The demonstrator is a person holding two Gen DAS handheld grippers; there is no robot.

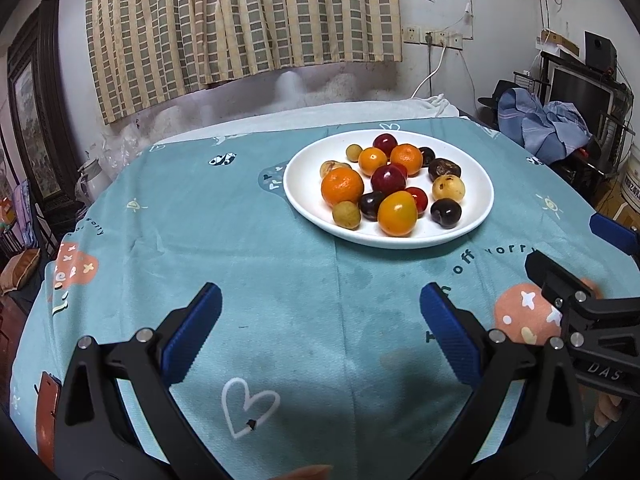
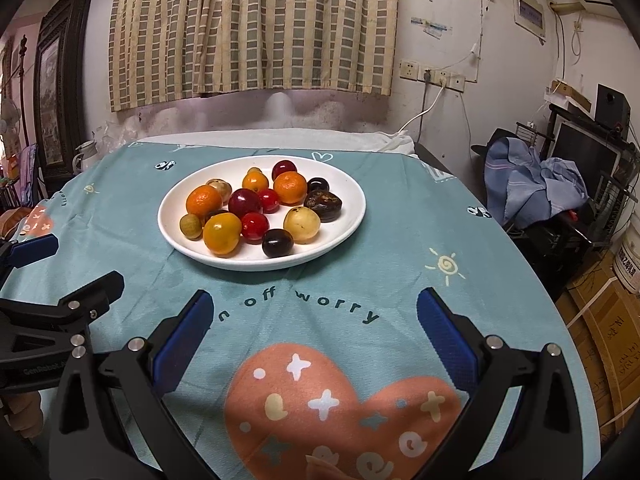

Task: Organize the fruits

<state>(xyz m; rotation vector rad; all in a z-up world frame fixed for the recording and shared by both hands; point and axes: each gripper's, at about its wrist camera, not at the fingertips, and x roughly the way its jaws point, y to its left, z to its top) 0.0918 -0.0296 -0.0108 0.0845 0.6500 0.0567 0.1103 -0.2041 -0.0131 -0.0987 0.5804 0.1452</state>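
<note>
Both tools — left tool (image 1: 320,336), right tool (image 2: 314,338) — gape empty before the plate (image 2: 344,216) of fruits (image 2: 256,210) (perhaps plums).

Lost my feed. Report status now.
Left gripper open, empty. Right gripper open, empty. Mixed fruits piled on white plate, untouched. Nothing blocking the approach.
</note>
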